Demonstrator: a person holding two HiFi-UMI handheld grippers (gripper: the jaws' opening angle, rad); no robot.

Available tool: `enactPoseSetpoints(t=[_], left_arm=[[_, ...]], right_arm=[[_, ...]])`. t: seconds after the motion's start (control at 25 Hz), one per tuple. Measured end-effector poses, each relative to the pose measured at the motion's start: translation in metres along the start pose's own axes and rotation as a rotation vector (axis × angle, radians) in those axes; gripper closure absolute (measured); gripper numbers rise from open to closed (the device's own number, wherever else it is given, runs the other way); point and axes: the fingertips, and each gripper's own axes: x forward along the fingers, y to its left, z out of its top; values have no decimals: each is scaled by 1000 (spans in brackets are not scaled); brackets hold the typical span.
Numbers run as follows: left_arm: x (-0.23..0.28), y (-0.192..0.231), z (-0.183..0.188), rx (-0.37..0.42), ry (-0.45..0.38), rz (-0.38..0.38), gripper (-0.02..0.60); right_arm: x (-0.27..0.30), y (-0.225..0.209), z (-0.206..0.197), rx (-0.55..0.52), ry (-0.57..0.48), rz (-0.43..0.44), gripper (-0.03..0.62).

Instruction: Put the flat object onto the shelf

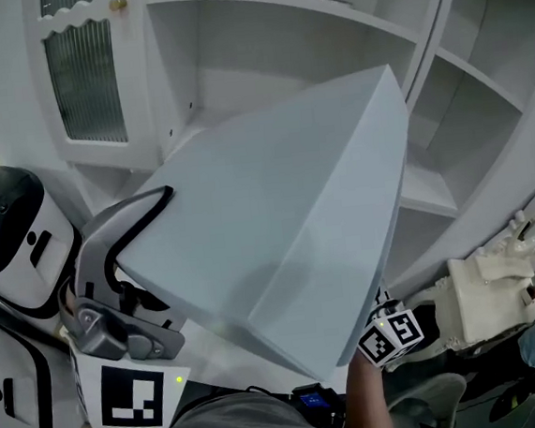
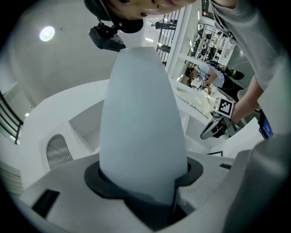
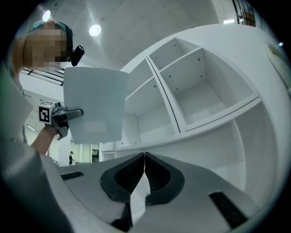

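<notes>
Plainly, everything turns on how the flat object lies against the shelf. It is a pale grey-blue slab, held in the air in front of the white unit and not yet on any board. The left gripper has it by the near left edge. In the left gripper view its jaws stand part-way apart, pressed on the slab's two faces, and the slab runs straight out along them.

From that grip the long axis runs away and up to the right, so the far corner points at the upright between the open compartments. The slab looks tilted rather than level with the boards. My judgement is that it wants levelling before its leading edge can slide in.

The right gripper sits low on the right, by the slab's near corner in the head view, though its own view shows the slab up to its left and apart. Its jaws are closed tip to tip — a pale sliver shows below the tips, and I cannot tell what it is.
</notes>
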Motion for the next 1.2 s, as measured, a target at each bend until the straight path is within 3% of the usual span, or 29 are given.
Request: enactPoseSetpoints(t=[0.56,0.88,1.2], left_arm=[[46,28,-1,53,-35,51,314],[51,47,24,77,-102,68,314],[77,47,7,162,-79,93,314]], right_arm=[[3,-19,1,-11,2,-29,566],[6,-31,0,-8,-2,-47,566],[15,-31,1,-14,2,-29,566]])
